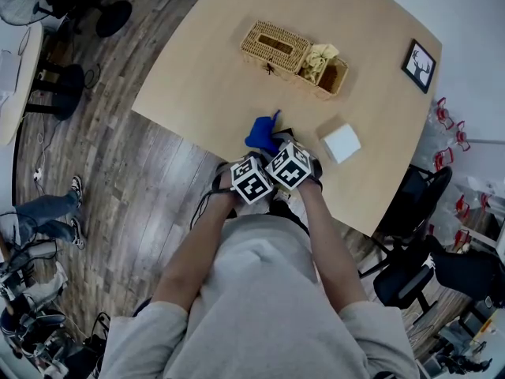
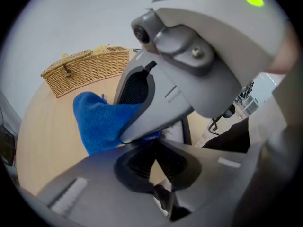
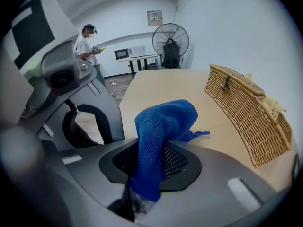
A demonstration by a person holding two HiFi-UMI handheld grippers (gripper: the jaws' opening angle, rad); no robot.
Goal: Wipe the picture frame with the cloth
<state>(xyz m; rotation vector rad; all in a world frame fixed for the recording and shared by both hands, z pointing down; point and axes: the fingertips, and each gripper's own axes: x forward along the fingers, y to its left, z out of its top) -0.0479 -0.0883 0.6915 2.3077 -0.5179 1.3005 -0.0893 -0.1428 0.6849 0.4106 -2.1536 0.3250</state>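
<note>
The picture frame (image 1: 419,65), black with a white deer print, stands at the far right corner of the light wood table (image 1: 205,61), well away from both grippers. A blue cloth (image 1: 262,134) (image 3: 163,126) (image 2: 102,122) hangs bunched over the table's near edge, with my right gripper (image 1: 276,144) (image 3: 142,174) shut on it. My left gripper (image 1: 256,163) (image 2: 156,167) sits right beside the right one, its jaws together with nothing between them. In the left gripper view the right gripper's grey body (image 2: 189,65) fills the middle and hides most of the table.
A closed wicker basket (image 1: 274,46) (image 3: 246,122) stands mid-table beside an open box of crumpled paper (image 1: 323,68). A white square pad (image 1: 341,143) lies near the front right edge. Office chairs (image 1: 410,235) stand to the right. A person (image 3: 86,44) and a fan (image 3: 170,41) are far behind.
</note>
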